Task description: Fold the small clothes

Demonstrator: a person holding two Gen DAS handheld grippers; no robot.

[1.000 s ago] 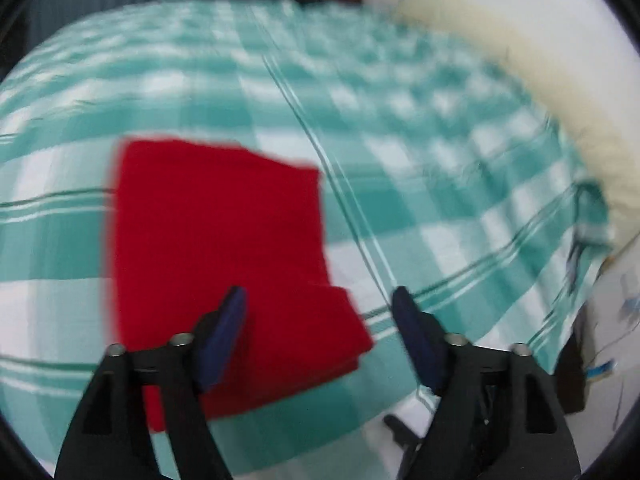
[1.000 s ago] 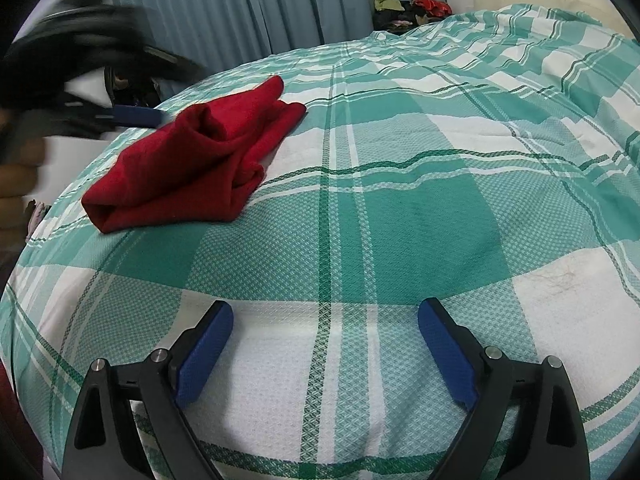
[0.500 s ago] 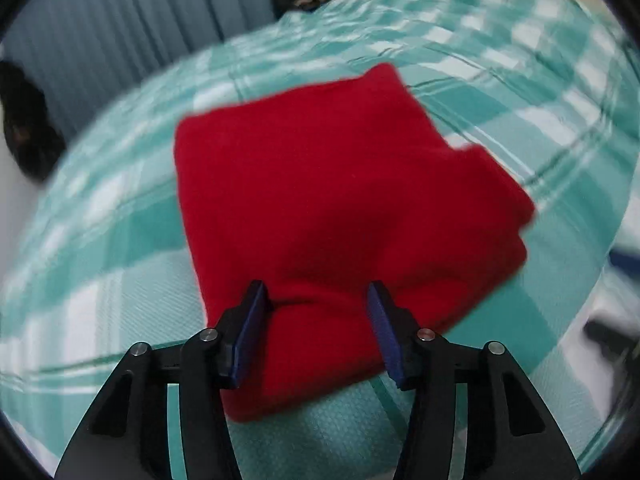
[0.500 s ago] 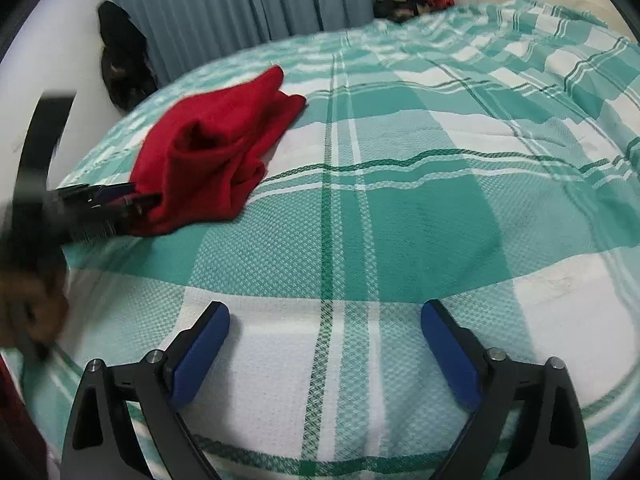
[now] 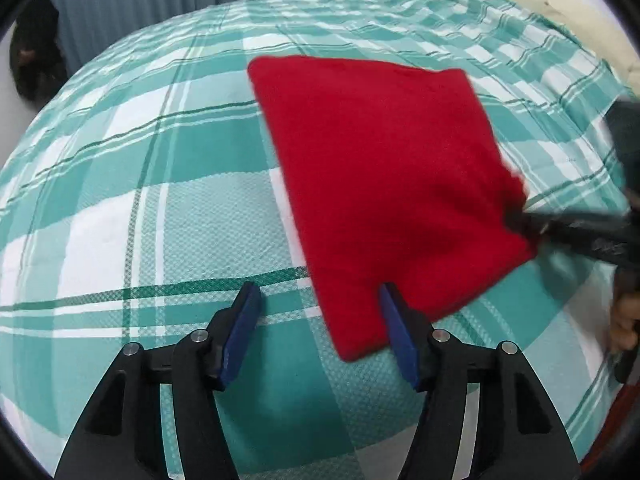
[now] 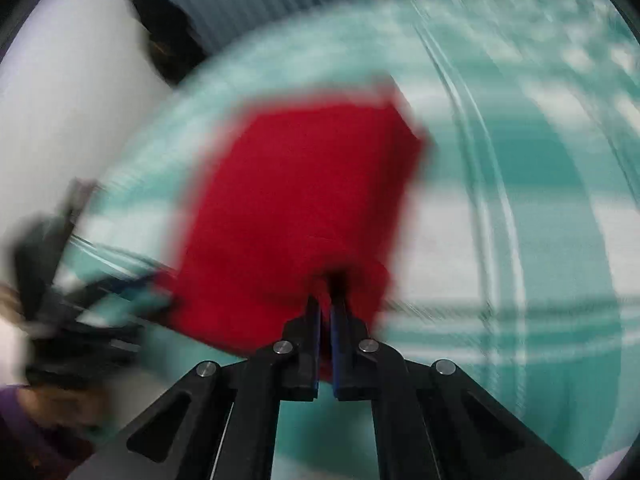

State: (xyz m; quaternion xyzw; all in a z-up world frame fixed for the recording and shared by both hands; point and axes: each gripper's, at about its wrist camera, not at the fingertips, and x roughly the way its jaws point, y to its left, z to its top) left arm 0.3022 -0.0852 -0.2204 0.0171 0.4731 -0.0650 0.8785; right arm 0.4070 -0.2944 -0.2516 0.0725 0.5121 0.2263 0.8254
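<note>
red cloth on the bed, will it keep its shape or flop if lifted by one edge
Probably flops: the red cloth is soft folded fabric, bunching where the right gripper pinches its edge. It looks light, so it may slide over the checked bedsheet when tugged, and the fold may open.

Right gripper [image 6: 325,300]: formerly wide apart over bare bedspread, now clamping the near edge of the red garment [image 6: 296,200]. Left gripper [image 5: 320,312]: jaws opening again after narrowing, garment corner lying between them.

1. The right gripper [image 6: 325,312] is clamped on the near edge of the red cloth [image 6: 296,204].
2. The cloth lies blurred on the green checked sheet [image 6: 520,208].
3. The left gripper [image 6: 132,296] shows blurred at left.
</note>
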